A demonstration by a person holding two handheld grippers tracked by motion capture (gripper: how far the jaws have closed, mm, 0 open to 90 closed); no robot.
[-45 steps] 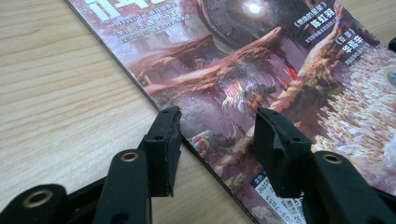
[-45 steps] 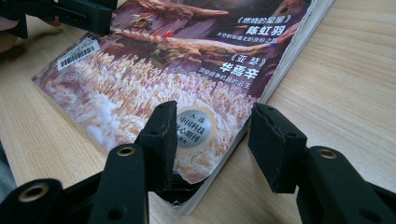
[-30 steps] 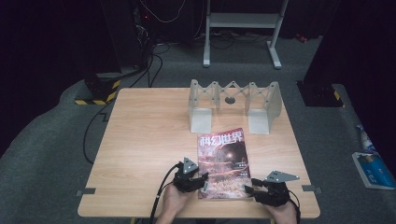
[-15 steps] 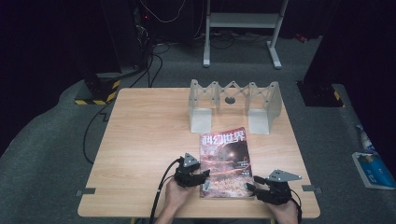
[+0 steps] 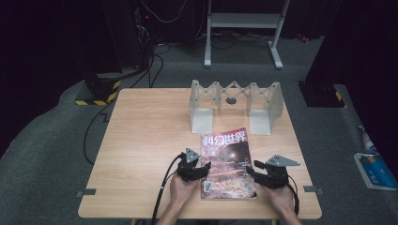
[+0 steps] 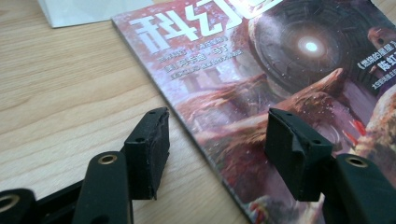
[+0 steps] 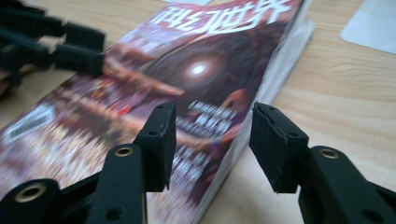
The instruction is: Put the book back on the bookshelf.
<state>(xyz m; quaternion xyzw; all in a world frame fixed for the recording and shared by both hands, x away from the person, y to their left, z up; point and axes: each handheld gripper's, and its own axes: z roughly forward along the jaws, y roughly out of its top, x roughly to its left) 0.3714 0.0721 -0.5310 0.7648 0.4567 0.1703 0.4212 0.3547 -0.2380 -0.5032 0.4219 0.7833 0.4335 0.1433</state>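
1. Centrally, a magazine (image 5: 228, 164) with a dark reddish cover and white title characters is seen lying flat on the wooden table (image 5: 141, 140), toward the 6 o'clock edge in the high view, its title end turned toward 12 o'clock.
2. The left gripper (image 5: 202, 169) is held at the magazine's 9 o'clock edge by the person's left hand (image 5: 183, 187); a black cable (image 5: 162, 187) is trailed from it toward 7 o'clock.
3. In the left gripper view, the left gripper (image 6: 217, 140) is shown with its jaws spread wide apart, nothing being clamped; one jaw is placed over bare wood just beside the magazine (image 6: 280, 93), the other over the cover, so that the spine edge is straddled.
4. The right gripper (image 5: 256, 168) is held at the magazine's 3 o'clock edge by the right hand (image 5: 281, 199), a grey three-cornered plate (image 5: 281, 161) being carried on top.
5. In the right gripper view, the right gripper (image 7: 212, 140) is likewise seen parted and empty: one jaw is set above the cover of the magazine (image 7: 187, 74), the other beyond the page edge over the table. Whether the jaws touch the paper cannot be told.
6. A grey folding rack (image 5: 234, 105) with a scissor-lattice back is stood at 12 o'clock of the magazine, its two feet close to the title end.
7. On the floor at 3 o'clock, a blue book (image 5: 375, 169) is left lying.
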